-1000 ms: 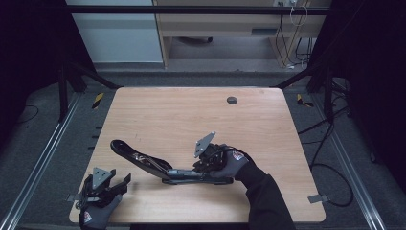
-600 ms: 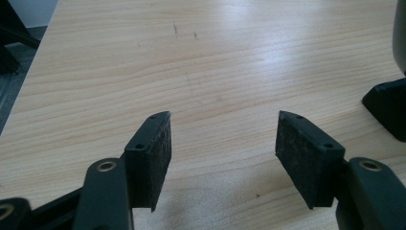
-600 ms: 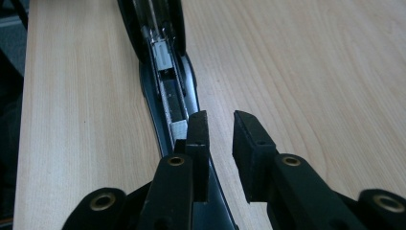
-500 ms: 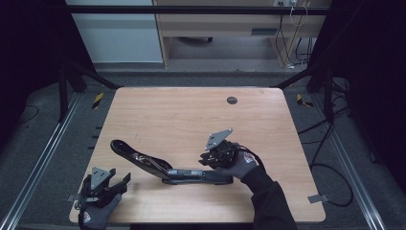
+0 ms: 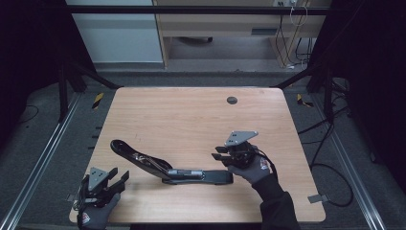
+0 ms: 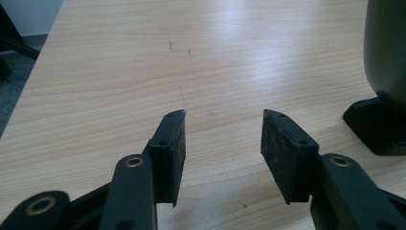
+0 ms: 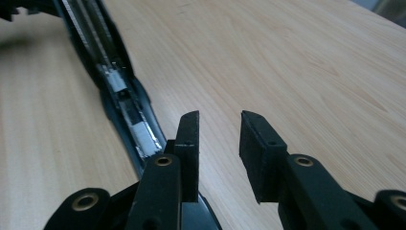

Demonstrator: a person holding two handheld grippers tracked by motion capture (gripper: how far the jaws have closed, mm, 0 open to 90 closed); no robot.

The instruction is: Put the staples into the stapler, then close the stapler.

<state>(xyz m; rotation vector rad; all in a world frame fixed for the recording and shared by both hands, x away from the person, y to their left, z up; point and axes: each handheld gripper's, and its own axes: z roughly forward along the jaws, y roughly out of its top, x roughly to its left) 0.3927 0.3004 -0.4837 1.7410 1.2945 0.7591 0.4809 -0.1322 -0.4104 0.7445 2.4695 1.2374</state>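
Observation:
A long black stapler [image 5: 182, 173] lies folded out flat across the front of the wooden table [image 5: 191, 120]; its metal staple channel [image 7: 129, 110] runs away under my right gripper's left jaw. My right gripper [image 5: 218, 155] [image 7: 219, 129] hovers just above the stapler's right end. Its jaws have just been opening and stand apart with nothing between them. My left gripper [image 5: 119, 177] [image 6: 222, 129] rests at the front left corner. Its jaws have just been closing, over bare wood with a gap still between them. The stapler's raised end [image 6: 388, 72] stands to its right.
A dark round grommet [image 5: 232, 100] sits near the table's far edge. Metal rails [image 5: 43, 158] run along the floor on both sides, with cables [image 5: 330, 167] on the right. The table's front edge lies close under both hands.
My right gripper has drawn to the right and slightly up along the stapler, off its middle, and its jaws stand wider. The left hand has stayed where it was.

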